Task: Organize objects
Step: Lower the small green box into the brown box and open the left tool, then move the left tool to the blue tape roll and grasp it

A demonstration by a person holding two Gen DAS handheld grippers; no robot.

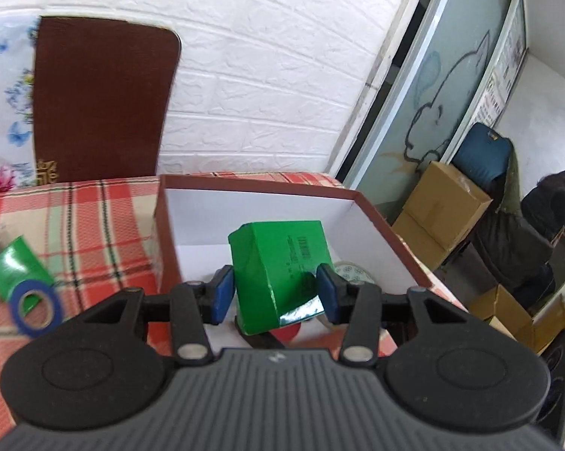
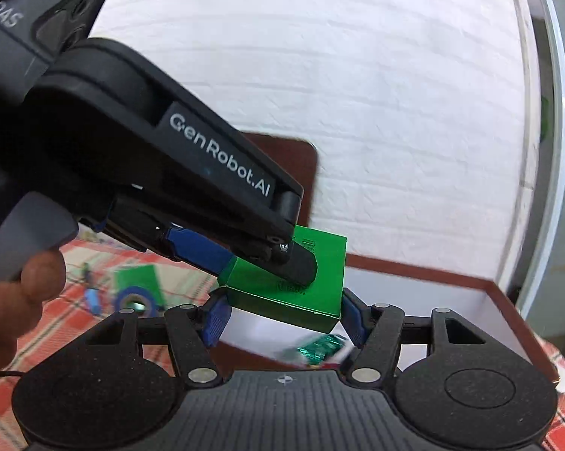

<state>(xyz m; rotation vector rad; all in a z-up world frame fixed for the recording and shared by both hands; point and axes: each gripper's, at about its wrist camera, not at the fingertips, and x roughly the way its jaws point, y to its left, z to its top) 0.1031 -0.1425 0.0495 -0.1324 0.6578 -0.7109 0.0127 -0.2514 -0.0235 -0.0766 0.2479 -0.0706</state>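
A green carton (image 1: 278, 270) is held by my left gripper (image 1: 275, 293), its blue pads on both sides, above the open red-brown box (image 1: 387, 229) with a white inside. In the right wrist view the same green carton (image 2: 320, 293) shows with the left gripper's fingers (image 2: 297, 263) clamped on it. My right gripper (image 2: 284, 317) is open, its pads on either side of the carton's lower edge, and I cannot tell if they touch. A small green and white packet (image 2: 316, 349) lies in the box (image 2: 496, 300).
A plaid tablecloth (image 1: 79, 218) covers the table. A blue tape roll (image 1: 34, 310) and another green carton (image 1: 12, 267) lie at left; both also show in the right wrist view, the tape roll (image 2: 136, 300) lower. A brown chair back (image 1: 102, 101) stands behind. Cardboard boxes (image 1: 444, 210) and a person (image 1: 553, 203) are at right.
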